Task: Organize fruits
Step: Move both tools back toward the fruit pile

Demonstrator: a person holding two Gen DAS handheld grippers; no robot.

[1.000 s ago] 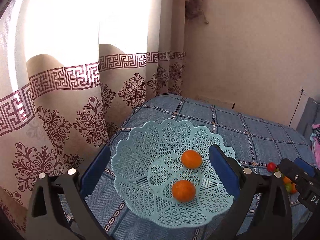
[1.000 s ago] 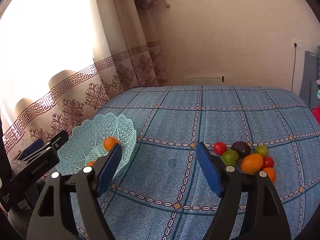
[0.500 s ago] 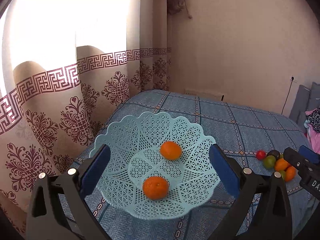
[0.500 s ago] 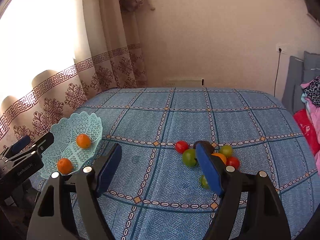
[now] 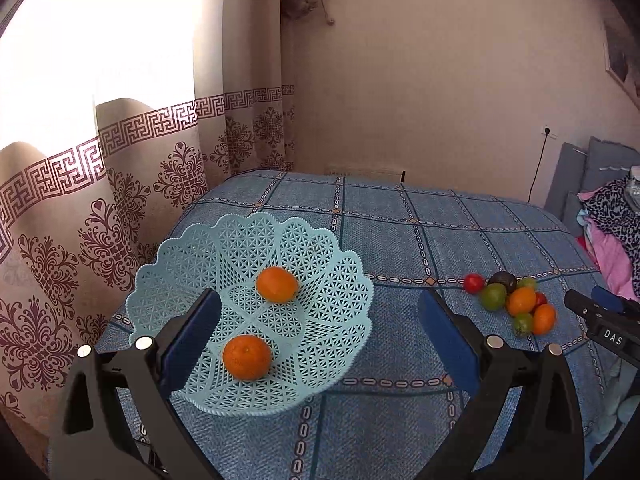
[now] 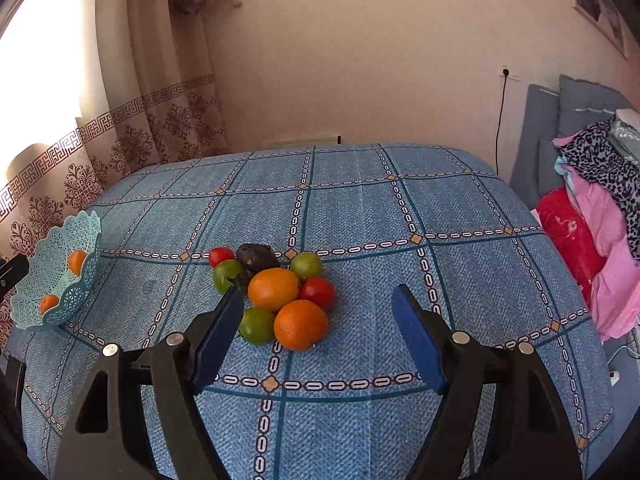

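above bedspread point(image 6: 360, 208), both tools wide, empty

Window point(image 5: 100, 32) blown out left; sharp; fisheye edge warp.

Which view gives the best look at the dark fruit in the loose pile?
The right wrist view: the dark fruit sits near centre, its wrinkled skin visible among the tomatoes. In the left wrist view it is small, far right, half hidden behind other fruit.
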